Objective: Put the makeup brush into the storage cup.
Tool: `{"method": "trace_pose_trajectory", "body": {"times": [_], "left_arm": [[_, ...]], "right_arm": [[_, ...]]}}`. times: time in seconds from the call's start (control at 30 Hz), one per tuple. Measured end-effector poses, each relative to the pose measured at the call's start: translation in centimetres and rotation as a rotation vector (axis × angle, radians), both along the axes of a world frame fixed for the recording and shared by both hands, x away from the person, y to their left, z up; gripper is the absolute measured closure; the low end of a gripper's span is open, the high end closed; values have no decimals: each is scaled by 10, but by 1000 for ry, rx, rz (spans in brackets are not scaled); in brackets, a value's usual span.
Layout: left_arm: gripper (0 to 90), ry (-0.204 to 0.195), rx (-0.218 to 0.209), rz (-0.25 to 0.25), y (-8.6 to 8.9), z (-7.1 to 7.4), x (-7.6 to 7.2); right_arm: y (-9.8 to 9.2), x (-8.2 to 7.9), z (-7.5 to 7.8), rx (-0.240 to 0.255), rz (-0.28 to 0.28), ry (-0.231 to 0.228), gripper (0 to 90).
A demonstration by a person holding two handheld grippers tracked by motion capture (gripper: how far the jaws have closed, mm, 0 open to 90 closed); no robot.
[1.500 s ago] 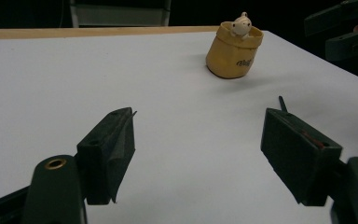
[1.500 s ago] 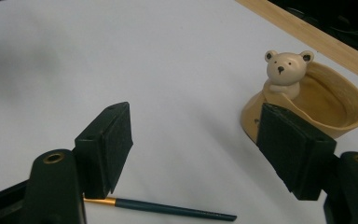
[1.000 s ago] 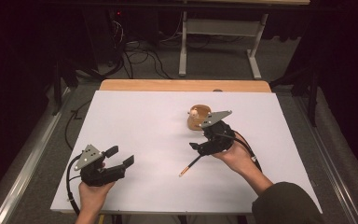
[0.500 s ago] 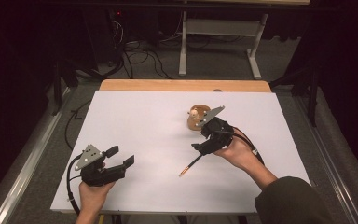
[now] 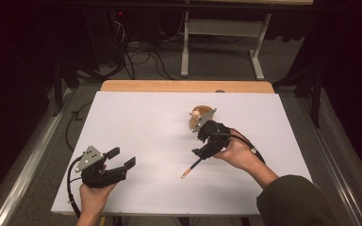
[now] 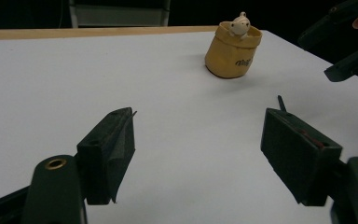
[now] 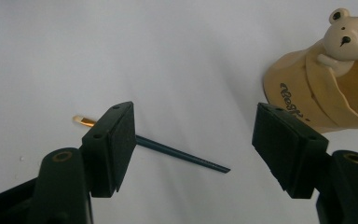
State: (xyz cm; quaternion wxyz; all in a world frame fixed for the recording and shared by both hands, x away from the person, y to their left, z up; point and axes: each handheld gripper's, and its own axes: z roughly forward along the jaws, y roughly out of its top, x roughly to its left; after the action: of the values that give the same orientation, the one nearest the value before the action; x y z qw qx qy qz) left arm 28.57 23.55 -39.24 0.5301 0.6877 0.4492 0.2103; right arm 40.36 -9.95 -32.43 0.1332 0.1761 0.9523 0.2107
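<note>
Pencil (image 7: pixel 182 156) flat on white table (image 5: pixel 136 122), near bear holder (image 7: pixel 328 88). Light, thin, stiff, likely rolls; take mid-shaft. Right gripper (image 7: pixel 193 149) jaws wide, just been closing slightly, straddling it, nothing held.

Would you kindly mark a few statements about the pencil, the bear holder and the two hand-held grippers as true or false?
1. The pencil lies flat on the white table. True.
2. The right hand-held gripper is clamped on the pencil. False: its jaws stand apart above it.
3. The bear holder stands upright. True.
4. The left hand-held gripper holds the bear holder. False: it is open, well short of it.
5. The pencil stands inside the holder. False: it lies beside it.
</note>
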Motion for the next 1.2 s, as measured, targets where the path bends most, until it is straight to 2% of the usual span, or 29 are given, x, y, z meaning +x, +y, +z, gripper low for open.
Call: {"method": "trace_pose_trajectory", "body": {"times": [0.37,0.77,0.97,1.13,1.2], "left_arm": [[265,0,-1,0,0,0,0],[264,-1,-2,0,0,0,0],[264,0,-3,0,0,0,0],[264,0,-4,1,1,0,0],[264,-1,-3,2,1,0,0]], "right_arm": [[7,3,-2,-62,25,32,325],[17,7,-15,-166,60,98,324],[20,9,-24,-189,81,125,326],[22,11,-31,-229,93,150,326],[24,11,-34,-229,99,156,328]]}}
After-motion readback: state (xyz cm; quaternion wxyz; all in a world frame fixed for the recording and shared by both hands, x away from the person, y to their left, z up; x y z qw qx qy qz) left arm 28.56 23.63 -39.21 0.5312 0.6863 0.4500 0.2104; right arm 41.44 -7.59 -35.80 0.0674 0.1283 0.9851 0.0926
